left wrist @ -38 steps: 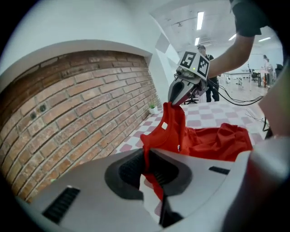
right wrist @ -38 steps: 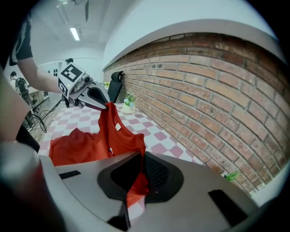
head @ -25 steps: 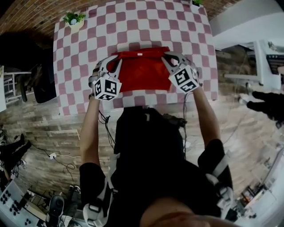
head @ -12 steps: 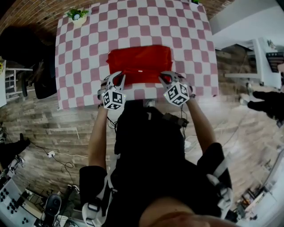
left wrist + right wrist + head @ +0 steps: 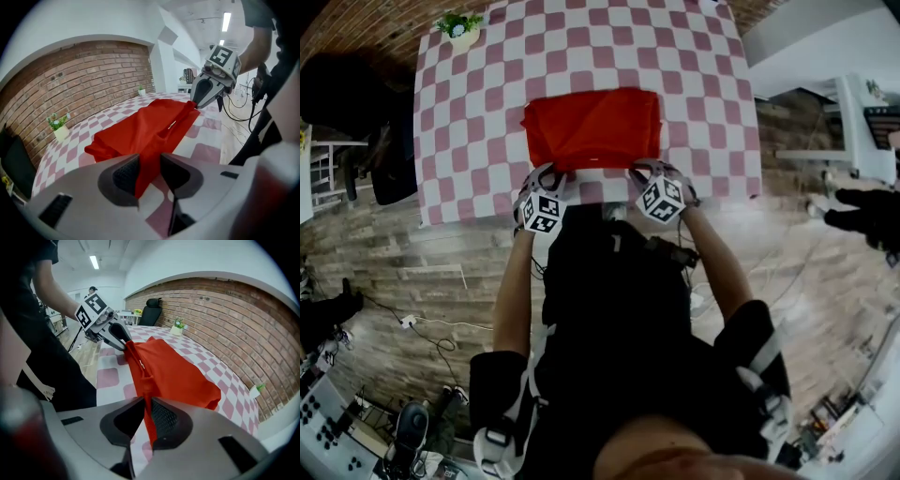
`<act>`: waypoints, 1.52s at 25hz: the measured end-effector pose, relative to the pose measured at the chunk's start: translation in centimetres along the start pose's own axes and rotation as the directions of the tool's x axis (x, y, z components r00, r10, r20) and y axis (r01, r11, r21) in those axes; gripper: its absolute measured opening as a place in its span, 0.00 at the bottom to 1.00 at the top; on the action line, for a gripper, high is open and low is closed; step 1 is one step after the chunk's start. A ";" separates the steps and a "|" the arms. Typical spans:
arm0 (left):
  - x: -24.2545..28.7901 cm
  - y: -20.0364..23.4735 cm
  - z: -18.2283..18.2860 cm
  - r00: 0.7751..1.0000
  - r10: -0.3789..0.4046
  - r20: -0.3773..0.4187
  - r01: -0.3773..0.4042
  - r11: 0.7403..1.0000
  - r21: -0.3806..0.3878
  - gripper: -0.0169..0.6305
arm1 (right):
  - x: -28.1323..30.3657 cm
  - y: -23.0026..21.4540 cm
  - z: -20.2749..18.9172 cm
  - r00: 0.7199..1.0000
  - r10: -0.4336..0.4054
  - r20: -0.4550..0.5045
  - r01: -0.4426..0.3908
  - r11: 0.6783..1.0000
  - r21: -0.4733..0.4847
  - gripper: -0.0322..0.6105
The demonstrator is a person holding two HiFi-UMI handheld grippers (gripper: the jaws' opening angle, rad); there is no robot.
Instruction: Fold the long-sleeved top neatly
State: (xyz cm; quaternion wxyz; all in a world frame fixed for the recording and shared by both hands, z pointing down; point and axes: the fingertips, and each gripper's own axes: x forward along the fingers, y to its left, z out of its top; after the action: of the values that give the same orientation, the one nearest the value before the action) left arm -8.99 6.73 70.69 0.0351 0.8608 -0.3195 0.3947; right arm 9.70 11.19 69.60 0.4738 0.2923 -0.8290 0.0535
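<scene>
Lying as folded rectangle on checked surface (image 5: 694, 66): red top (image 5: 593, 127), toward near edge. Left gripper (image 5: 546, 174): jaws just opening, near hem loose between them, not pinched. Right gripper (image 5: 646, 172): jaws clenched on other near corner. Judged: fold laid; release and smoothing remain.

pink-and-white checkered table (image 5: 694, 56), little potted plant (image 5: 461, 28) on its far left corner, brick wall (image 5: 70, 70) behind the table, black chair (image 5: 394, 169) just left of it, wood-plank floor (image 5: 384, 272) around it, loose cables (image 5: 431, 328) near its front-left
</scene>
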 end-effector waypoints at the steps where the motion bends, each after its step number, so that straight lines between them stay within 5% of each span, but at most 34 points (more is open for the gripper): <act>1: 0.0 -0.3 -0.3 1.000 -0.008 -0.009 0.008 1.000 -0.015 0.23 | -0.1 0.2 -0.1 1.000 0.009 -0.002 -0.009 1.000 0.005 0.10; 7: -1.3 -1.3 -0.5 1.000 -0.014 -0.008 0.014 0.998 -0.068 0.29 | -1.2 0.6 0.1 0.999 0.033 0.024 -0.034 0.998 0.049 0.21; 12: -3.6 -0.7 0.9 0.998 0.033 0.051 -0.025 0.988 -0.152 0.29 | -3.4 -0.3 1.2 0.994 0.002 0.108 -0.018 0.989 0.147 0.22; 15: -6.0 0.3 3.3 0.989 0.093 0.117 -0.068 0.976 -0.206 0.17 | -5.1 -1.4 3.0 0.982 -0.033 0.185 -0.005 0.980 0.201 0.21; 19: -8.6 1.3 5.9 0.971 0.175 0.164 -0.125 0.953 -0.276 0.05 | -8.4 -2.8 6.7 0.962 -0.057 0.267 -0.002 0.976 0.216 0.12; 24: -10.5 3.3 7.2 0.956 0.270 0.117 -0.210 0.904 -0.373 0.04 | -11.0 -4.5 12.0 0.929 -0.082 0.362 0.008 0.979 0.202 0.06; 29: -12.2 5.0 7.6 0.951 0.291 0.107 -0.203 0.845 -0.495 0.04 | -11.5 -6.2 17.7 0.882 -0.079 0.464 -0.030 0.975 0.222 0.06; 38: -12.1 9.4 5.8 0.951 0.300 0.078 -0.202 0.791 -0.578 0.04 | -8.2 -8.6 26.0 0.899 -0.001 0.438 -0.060 0.990 0.126 0.06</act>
State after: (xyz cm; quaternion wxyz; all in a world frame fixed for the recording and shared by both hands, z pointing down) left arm -16.49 3.80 56.40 0.2079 0.7912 -0.5350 0.2113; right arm -2.21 -1.87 47.11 0.2538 0.3158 -0.9129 0.0502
